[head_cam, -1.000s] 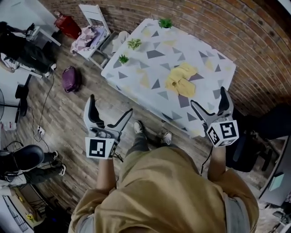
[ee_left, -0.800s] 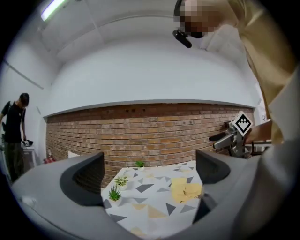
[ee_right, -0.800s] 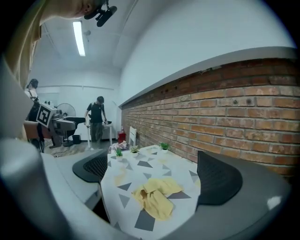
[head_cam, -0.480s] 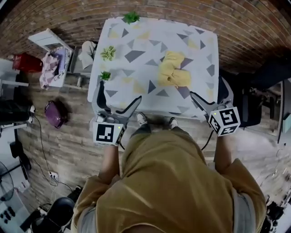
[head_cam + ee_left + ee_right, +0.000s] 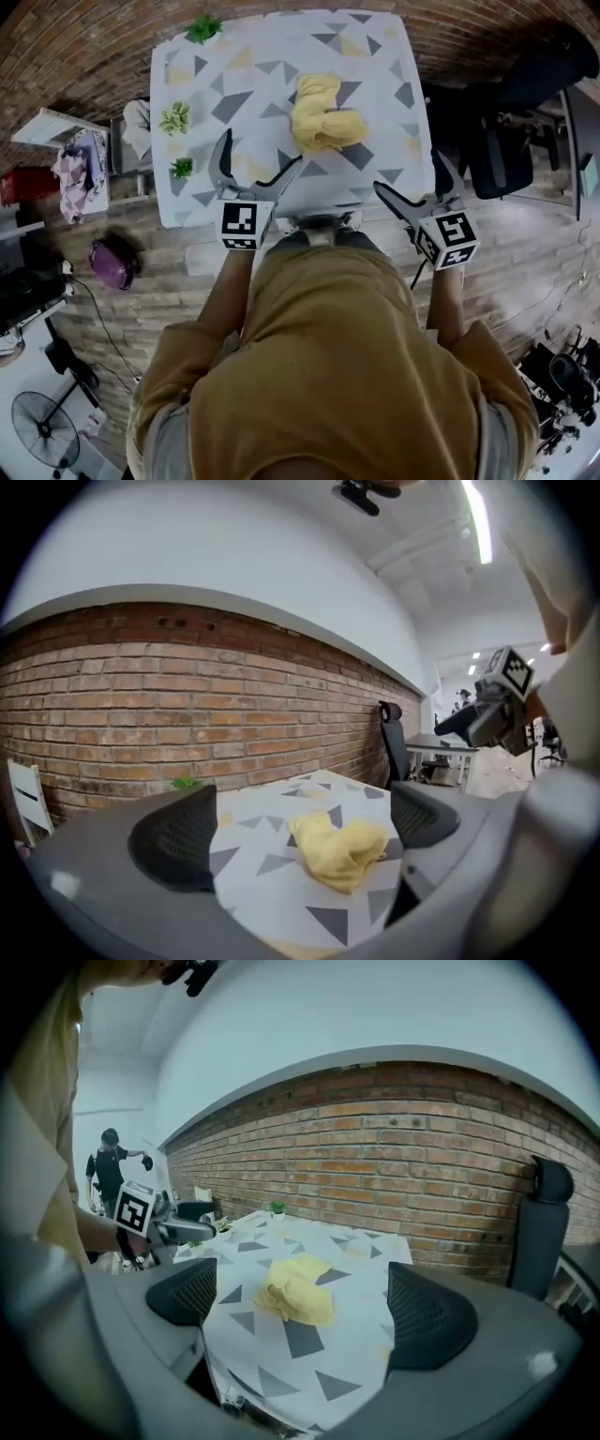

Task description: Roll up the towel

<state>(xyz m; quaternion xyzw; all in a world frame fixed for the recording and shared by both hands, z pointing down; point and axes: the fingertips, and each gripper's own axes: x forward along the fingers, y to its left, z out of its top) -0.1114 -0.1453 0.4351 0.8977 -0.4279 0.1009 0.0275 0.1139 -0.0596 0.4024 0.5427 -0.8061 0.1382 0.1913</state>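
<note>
Since a second ago the table (image 5: 375,56) has swung round to sit square ahead of me, and both my grippers have come up to its near edge. My left gripper (image 5: 261,157) is hanging over the table's near left part, its jaws spread wide and gripping nothing. My right gripper (image 5: 410,176) is hovering at the table's near right corner, its jaws just as wide and likewise empty. Neither is touching the table.

The yellow towel (image 5: 322,117) is lying in a loose crumpled heap around the middle of the table, beyond both pairs of jaws and apart from them. Only the table's triangle-patterned top is showing between my jaws and the towel.

Three small potted plants are standing along the table's left side. The far plant (image 5: 203,26) is at the far left corner, the middle plant (image 5: 174,118) is halfway down, and the near plant (image 5: 182,168) is just left of my left gripper's outer jaw.

A brick wall (image 5: 187,696) is running behind the table's far edge. A black office chair (image 5: 502,141) is standing just off the table's right side. A white chair (image 5: 47,127) draped with clothes is standing off its left side. A purple bag (image 5: 112,264) is lying on the wooden floor left of the near left corner. In the right gripper view, a person (image 5: 111,1171) is standing well beyond the table's left side.
</note>
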